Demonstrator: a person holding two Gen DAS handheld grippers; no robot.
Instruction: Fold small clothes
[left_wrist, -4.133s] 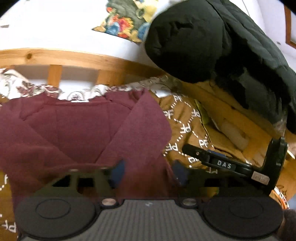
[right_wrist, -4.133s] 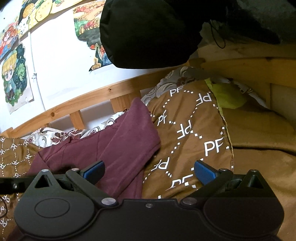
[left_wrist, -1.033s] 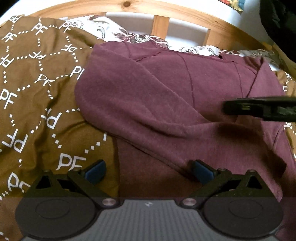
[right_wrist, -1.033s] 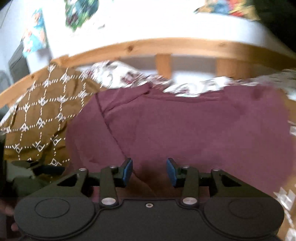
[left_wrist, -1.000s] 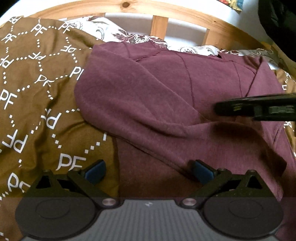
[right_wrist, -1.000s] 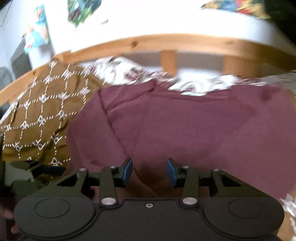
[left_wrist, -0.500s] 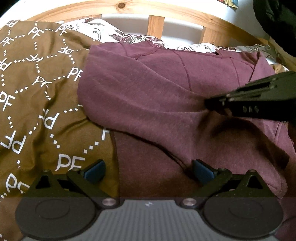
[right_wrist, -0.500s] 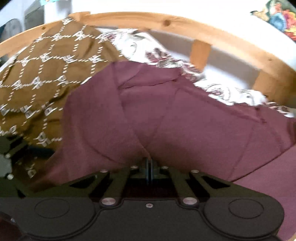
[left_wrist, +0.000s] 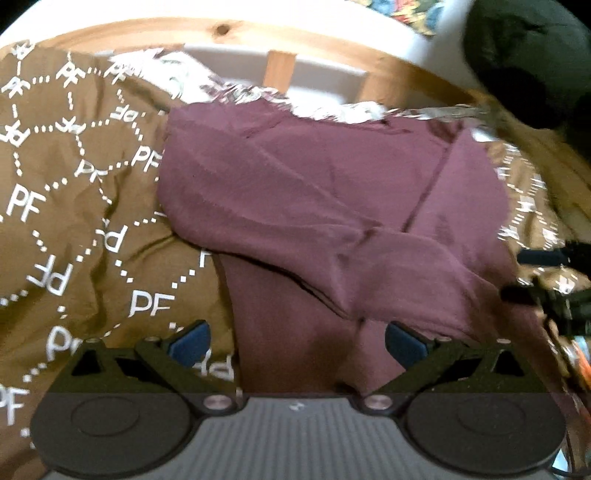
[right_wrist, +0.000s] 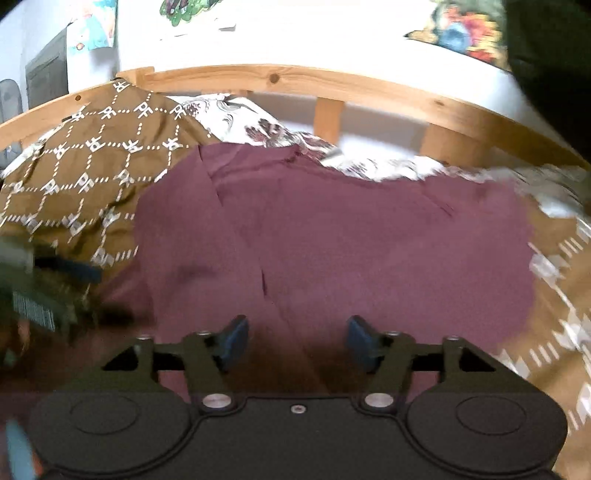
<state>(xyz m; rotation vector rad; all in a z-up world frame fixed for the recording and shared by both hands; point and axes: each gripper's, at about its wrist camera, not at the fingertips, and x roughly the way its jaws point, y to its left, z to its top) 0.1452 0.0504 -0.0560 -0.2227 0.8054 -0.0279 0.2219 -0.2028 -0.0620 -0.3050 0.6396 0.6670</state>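
A maroon long-sleeved top (left_wrist: 332, 192) lies spread on a brown blanket (left_wrist: 74, 221) printed with white "PF" letters. Its left sleeve is folded across the body toward the lower right. My left gripper (left_wrist: 295, 341) is open and empty, hovering over the top's lower left part. My right gripper (right_wrist: 293, 341) is open and empty over the top's (right_wrist: 332, 240) lower middle. The right gripper also shows at the right edge of the left wrist view (left_wrist: 546, 277). The left gripper shows blurred at the left edge of the right wrist view (right_wrist: 48, 291).
A wooden bed rail (right_wrist: 332, 88) with slats runs behind the top. A floral pillow (right_wrist: 277, 133) lies under the collar. A black jacket (left_wrist: 528, 55) hangs at the upper right. Posters (right_wrist: 458, 33) are on the white wall.
My right gripper has opened, let go of the sleeve fold and drawn back to the right. The sleeve now lies across the body. My left gripper stayed open and shifted slightly.
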